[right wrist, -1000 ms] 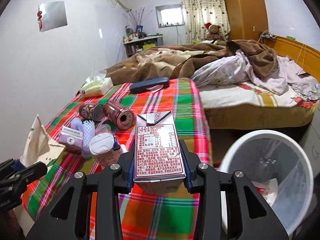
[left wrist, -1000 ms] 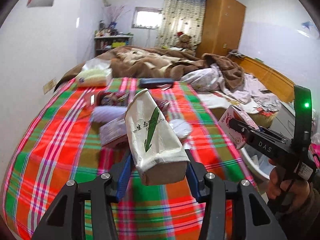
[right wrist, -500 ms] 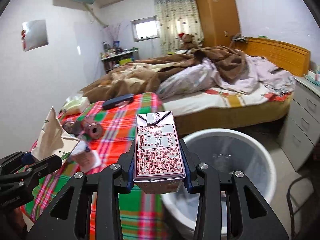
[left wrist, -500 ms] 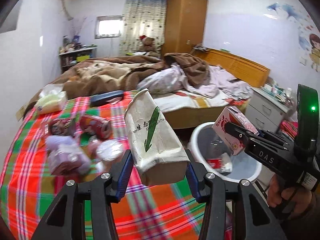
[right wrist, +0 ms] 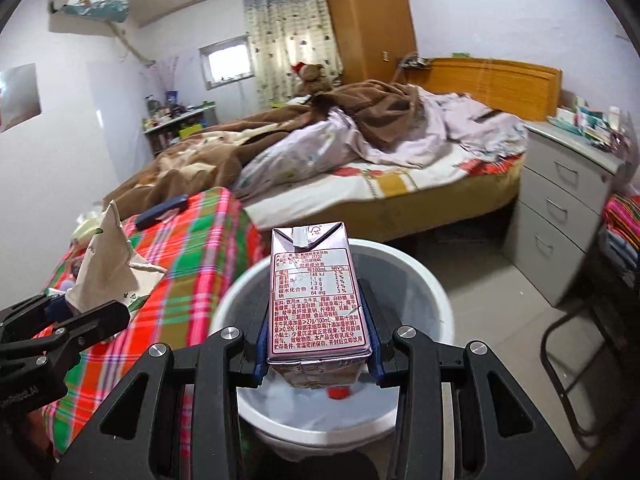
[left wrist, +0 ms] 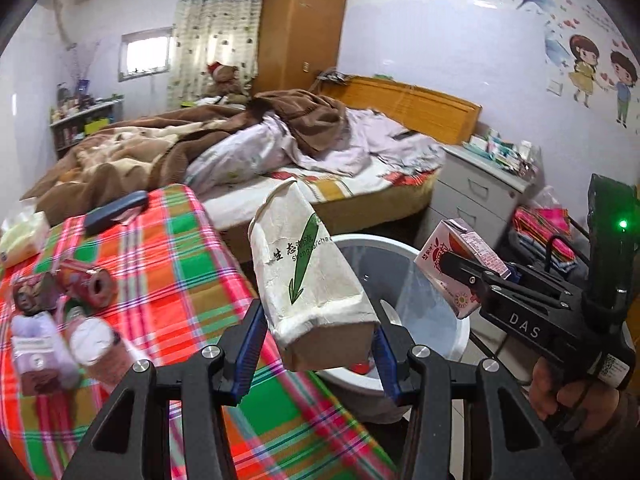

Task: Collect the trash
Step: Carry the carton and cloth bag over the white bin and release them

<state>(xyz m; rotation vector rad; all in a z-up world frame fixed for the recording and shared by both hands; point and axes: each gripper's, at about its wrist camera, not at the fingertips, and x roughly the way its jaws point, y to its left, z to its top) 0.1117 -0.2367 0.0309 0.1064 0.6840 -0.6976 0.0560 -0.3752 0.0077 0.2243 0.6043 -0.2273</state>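
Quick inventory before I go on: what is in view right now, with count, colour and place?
paper bag: one, off-white with green arrow, clamped in left jaws
drink carton: one, pink-purple, clamped in right jaws
bin: one, white, on the floor beside the plaid table
cans: two, red, lying on the plaid cloth
cup: one, white lid, on the cloth near the cans
plaid cloth: one, red and green, covering the table
bed: one, brown blanket, behind the table
left gripper: black, blue pads
right gripper: black, blue pads
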